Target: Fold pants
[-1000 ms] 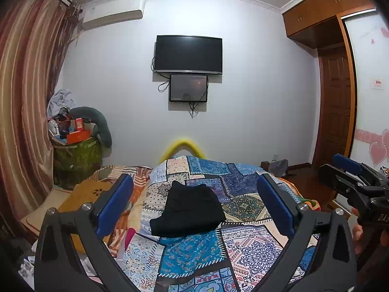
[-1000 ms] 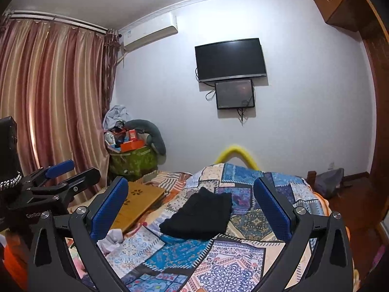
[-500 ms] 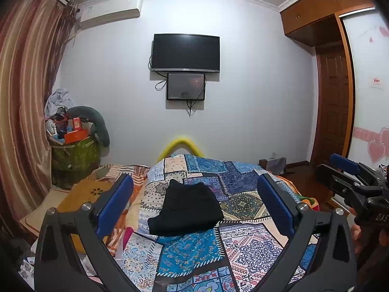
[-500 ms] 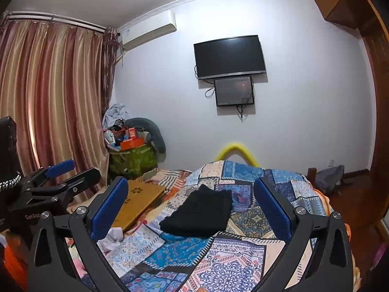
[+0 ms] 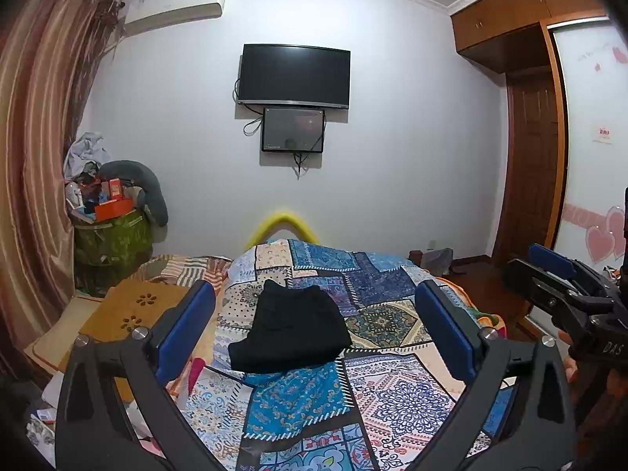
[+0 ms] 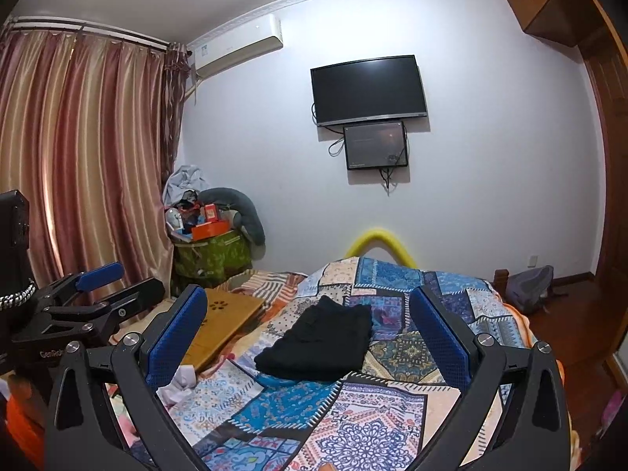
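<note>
Above the folded pants [image 5: 290, 327], left gripper [image 5: 314, 329] wide open, empty; right gripper [image 6: 310, 337] likewise.

And there lie the black pants [image 5: 290, 329], folded into a compact, roughly rectangular bundle, flat on the patchwork bed cover [image 5: 392, 392], about midway between the bed's side edges, the narrower end pointing toward the far edge.

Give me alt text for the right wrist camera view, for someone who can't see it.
Black pants lie folded into a compact rectangle on a bed with a patchwork quilt, framed between the open blue-padded fingers of the right gripper, which holds nothing. The left gripper, also open, shows at the left edge before striped curtains.
</note>
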### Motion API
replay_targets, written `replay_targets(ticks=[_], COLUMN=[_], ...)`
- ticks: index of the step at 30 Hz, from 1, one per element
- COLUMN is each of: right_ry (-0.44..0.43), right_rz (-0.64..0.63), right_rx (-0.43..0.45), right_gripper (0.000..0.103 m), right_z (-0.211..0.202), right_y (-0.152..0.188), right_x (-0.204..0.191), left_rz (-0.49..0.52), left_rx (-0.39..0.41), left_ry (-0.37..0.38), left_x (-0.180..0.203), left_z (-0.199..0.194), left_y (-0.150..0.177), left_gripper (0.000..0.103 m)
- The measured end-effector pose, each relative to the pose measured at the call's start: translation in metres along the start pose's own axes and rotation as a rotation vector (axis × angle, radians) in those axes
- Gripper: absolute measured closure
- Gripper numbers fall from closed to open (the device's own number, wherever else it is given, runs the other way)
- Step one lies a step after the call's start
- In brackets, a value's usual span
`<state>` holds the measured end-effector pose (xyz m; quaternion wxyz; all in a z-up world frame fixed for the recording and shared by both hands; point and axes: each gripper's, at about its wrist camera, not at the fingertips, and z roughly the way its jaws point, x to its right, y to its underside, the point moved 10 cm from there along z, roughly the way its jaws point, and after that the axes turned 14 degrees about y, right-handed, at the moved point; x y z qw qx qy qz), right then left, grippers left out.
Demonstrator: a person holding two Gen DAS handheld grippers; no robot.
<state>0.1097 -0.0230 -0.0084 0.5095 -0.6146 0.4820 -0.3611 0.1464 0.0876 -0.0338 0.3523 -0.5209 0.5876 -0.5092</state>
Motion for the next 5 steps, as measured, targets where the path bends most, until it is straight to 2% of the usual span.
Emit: replay_targets(ticks=[5], right_ry=[-0.001], right_rz=[-0.004], right_rx=[-0.005], right_gripper=[0.001], right_z=[0.0022], right_y=[0.0007], right_x=[-0.0012], left_rz=[-0.002], left_rx=[-0.003], left_ry=[0.0], left_x=[-0.0024], left_z=[-0.0001], left_y=[0.0012], left_gripper=[0.0])
